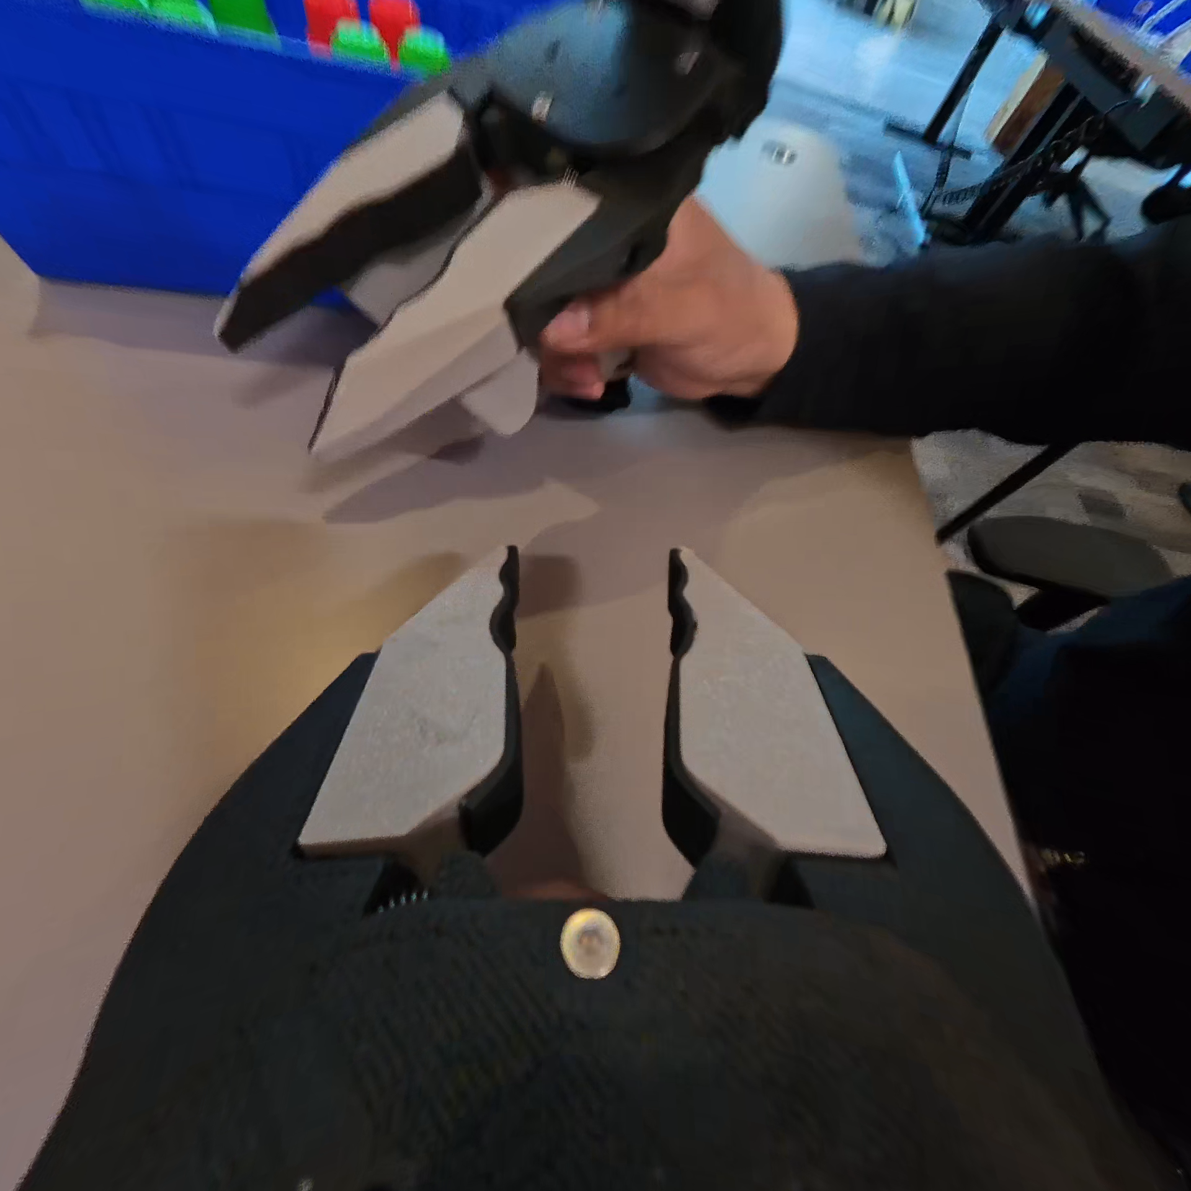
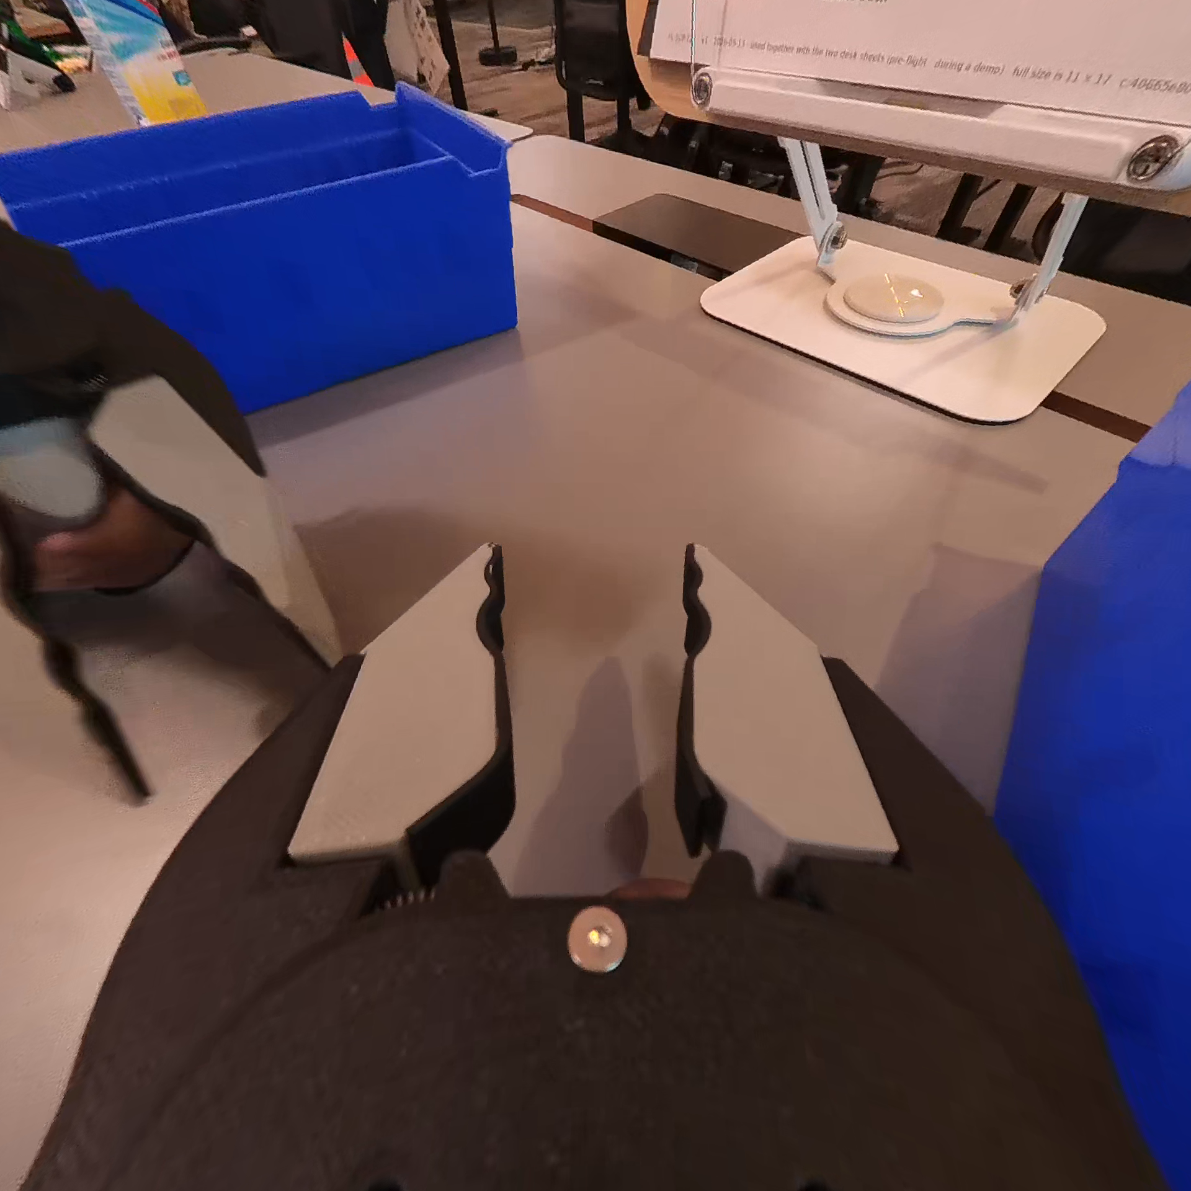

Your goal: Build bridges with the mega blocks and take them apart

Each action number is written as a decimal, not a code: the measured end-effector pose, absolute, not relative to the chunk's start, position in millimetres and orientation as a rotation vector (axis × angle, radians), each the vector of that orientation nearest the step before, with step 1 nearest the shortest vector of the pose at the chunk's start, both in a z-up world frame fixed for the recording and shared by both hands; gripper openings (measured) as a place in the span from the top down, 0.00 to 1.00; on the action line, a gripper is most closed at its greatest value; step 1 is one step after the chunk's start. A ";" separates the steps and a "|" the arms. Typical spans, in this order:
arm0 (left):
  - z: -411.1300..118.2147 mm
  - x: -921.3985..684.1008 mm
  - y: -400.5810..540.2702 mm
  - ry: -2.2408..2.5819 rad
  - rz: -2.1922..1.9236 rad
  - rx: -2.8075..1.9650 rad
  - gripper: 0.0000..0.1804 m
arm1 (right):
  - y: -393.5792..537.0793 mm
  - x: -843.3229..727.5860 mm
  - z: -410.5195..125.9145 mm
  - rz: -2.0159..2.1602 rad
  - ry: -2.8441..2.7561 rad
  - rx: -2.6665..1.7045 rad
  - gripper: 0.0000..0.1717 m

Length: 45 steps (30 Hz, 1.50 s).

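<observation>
Green and red mega blocks [image 1: 361, 38] sit in a blue bin [image 1: 161, 161] at the top left of the left wrist view. My left gripper [image 1: 591, 554] is open and empty above the bare grey table [image 1: 161, 644]. My right gripper [image 1: 271, 390], held by a hand [image 1: 677, 322], hovers ahead of it with its jaws apart and nothing between them. In the right wrist view my right gripper [image 2: 591, 551] is open and empty over the table [image 2: 644, 419]. One of the left gripper's fingers [image 2: 213, 515] shows blurred at the left edge.
A blue bin [image 2: 290, 258] stands at the back left in the right wrist view; no blocks show in it. Another blue bin [image 2: 1108, 709] is close on the right. A white stand [image 2: 902, 335] holding a sheet is at the back right. The table's right edge [image 1: 934, 515] borders chairs.
</observation>
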<state>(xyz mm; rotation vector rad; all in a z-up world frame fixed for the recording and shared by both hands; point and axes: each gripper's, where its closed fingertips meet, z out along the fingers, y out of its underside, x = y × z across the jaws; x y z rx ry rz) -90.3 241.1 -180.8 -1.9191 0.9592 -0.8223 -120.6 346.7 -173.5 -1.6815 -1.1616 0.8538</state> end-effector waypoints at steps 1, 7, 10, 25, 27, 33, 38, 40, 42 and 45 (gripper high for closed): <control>-166.6 -87.7 237.0 0.924 -0.847 -1.864 0.75 | 346.2 -120.7 -174.6 0.854 -1.164 -1.681 0.69; -78.5 -138.5 183.2 0.585 -0.832 -1.696 0.70 | 337.8 -122.5 -172.4 0.859 -1.198 -1.652 0.69; -24.7 -223.5 167.9 0.309 -0.643 -1.635 0.70 | 331.4 -124.8 -169.7 0.878 -1.213 -1.635 0.69; -143.5 -460.7 271.5 -0.168 -0.064 -2.000 0.70 | 338.8 -120.3 -180.3 0.879 -1.192 -1.656 0.69; -153.4 -456.1 272.7 -0.186 -0.145 -2.039 0.70 | 343.5 -118.7 -176.4 0.913 -1.152 -1.658 0.70; -156.2 -432.9 268.7 -0.017 -0.177 -2.071 0.69 | 345.1 -121.8 -179.7 0.958 -1.150 -1.695 0.68; -183.1 -423.9 269.7 0.128 -0.022 -2.206 0.70 | 345.8 -122.6 -182.6 0.954 -1.157 -1.715 0.68; -191.9 -423.8 270.9 0.181 0.058 -2.240 0.69 | 345.6 -122.1 -181.5 0.950 -1.153 -1.705 0.68; -191.3 -418.1 273.3 0.206 0.070 -2.227 0.71 | 344.5 -121.5 -181.6 0.946 -1.155 -1.704 0.68; -192.0 -423.7 269.8 0.150 0.081 -2.239 0.74 | 341.6 -120.9 -182.7 0.942 -1.168 -1.705 0.68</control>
